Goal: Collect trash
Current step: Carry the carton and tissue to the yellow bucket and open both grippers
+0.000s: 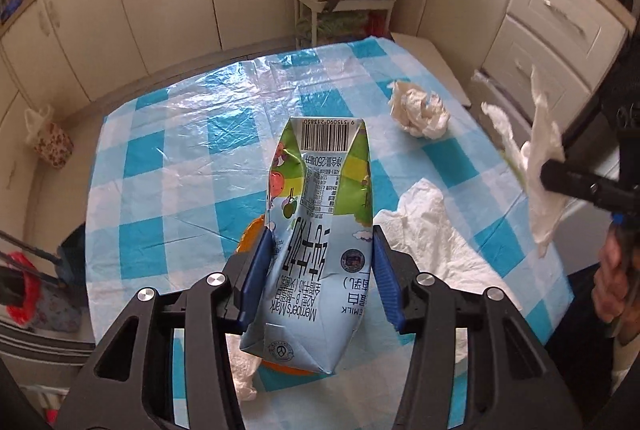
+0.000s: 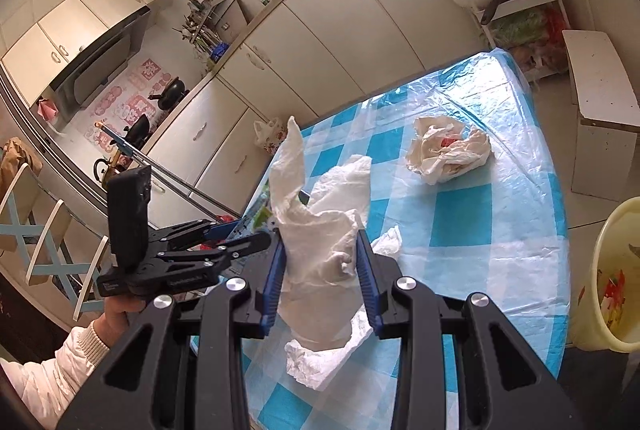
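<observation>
The left gripper (image 1: 322,266) is clamped on a flattened milk carton (image 1: 320,214), its blue pads pressing the carton's two sides where the pale blue card creases inward; the carton is held above the counter (image 1: 172,166), which is covered by a blue-and-white checked plastic sheet, and it points away from the camera with the barcode at its far end and cartoon fruit, a green band and upside-down print along its face. The carton's lower corner is folded and dented, and it hides most of an orange object (image 1: 250,236) lying beneath it, so only curved orange edges show and its kind cannot be told. The right gripper (image 2: 322,270) grips a wad of white tissue (image 2: 320,230) between its blue pads, lifted above the counter, with one twisted strip standing up and a loose flap hanging below the fingers. In the left wrist view this tissue appears at the right edge, blurred. A crumpled tissue ball (image 2: 448,154) lies on the far part of the counter, well apart from both grippers, with something red inside its folds that is too small to identify. A flat white tissue (image 1: 424,222) lies on the sheet just beside the carton, partly covered by the left gripper's finger. A pale yellow bin (image 2: 612,278) stands off the counter's right edge, cut off by the frame, with coloured scraps inside that are hard to make out
</observation>
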`<action>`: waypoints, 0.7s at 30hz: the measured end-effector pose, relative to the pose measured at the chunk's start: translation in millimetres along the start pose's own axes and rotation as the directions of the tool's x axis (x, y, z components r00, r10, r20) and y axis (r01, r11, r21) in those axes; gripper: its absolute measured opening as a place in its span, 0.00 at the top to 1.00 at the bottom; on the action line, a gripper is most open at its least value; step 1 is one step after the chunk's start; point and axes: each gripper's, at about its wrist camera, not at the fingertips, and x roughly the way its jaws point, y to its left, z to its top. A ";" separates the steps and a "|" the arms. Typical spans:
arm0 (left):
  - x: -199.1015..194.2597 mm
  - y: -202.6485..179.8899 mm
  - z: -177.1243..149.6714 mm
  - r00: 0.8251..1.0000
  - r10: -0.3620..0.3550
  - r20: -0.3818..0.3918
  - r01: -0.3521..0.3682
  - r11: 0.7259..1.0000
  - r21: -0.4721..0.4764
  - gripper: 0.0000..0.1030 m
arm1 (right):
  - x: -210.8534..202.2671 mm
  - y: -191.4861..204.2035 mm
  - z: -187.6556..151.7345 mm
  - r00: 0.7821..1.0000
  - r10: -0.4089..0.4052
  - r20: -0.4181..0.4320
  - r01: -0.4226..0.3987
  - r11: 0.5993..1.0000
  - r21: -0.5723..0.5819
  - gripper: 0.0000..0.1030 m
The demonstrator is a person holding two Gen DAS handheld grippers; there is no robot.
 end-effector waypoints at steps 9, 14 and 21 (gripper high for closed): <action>-36.6 -39.2 7.5 0.980 -0.145 0.139 0.152 0.987 -0.044 0.54 | -30.3 -15.9 8.4 0.993 -0.053 0.104 0.050 0.998 0.032 0.65; -40.2 -69.8 22.0 0.960 -0.221 0.171 0.230 0.973 -0.033 0.54 | -65.6 -39.2 9.9 0.973 -0.110 0.202 0.088 0.990 0.114 0.65; -28.1 -125.0 39.5 0.934 -0.316 0.165 0.319 0.948 0.008 0.54 | -97.2 -86.7 12.9 0.926 -0.329 0.183 0.285 0.930 0.232 0.65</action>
